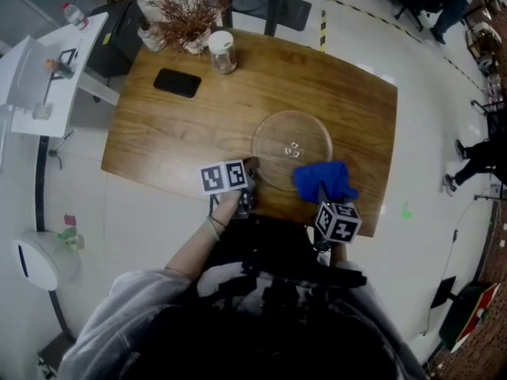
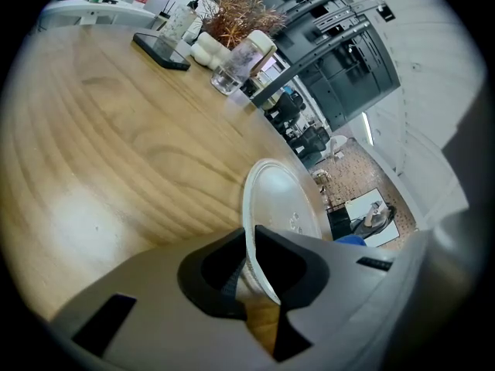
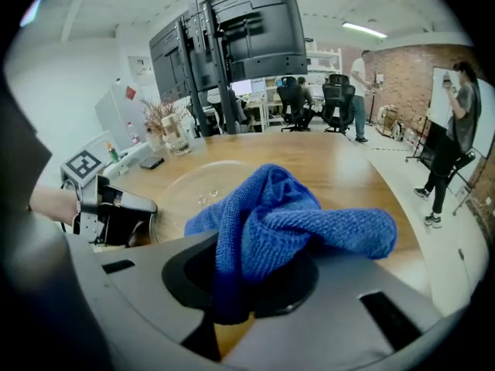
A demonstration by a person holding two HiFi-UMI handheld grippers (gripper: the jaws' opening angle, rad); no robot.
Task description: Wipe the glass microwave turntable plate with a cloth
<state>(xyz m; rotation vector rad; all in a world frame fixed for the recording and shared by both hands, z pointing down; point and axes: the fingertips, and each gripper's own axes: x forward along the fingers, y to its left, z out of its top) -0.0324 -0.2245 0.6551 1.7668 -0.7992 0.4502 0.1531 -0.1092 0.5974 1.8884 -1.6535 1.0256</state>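
The glass plate lies on the wooden table, toward the near edge and right of the middle. The left gripper has its jaws shut onto the plate's near-left rim: in the left gripper view the thin glass edge runs straight between the two dark pads, which are nearly together. From that view alone I cannot tell whether the rim is raised off the wood. The right gripper is clamped on a blue cloth — the fabric is bunched and twisted between the jaws, and a thick fold spills out to the right. In the head view the cloth sits over the plate's near-right rim, just ahead of the right gripper's marker cube; whether it presses on the glass is unclear. The two grippers are near each other at the table's near edge, with the plate's near rim between them. At the far left of the table lie a black phone, a lidded jar and a dried plant — all well apart from the plate.
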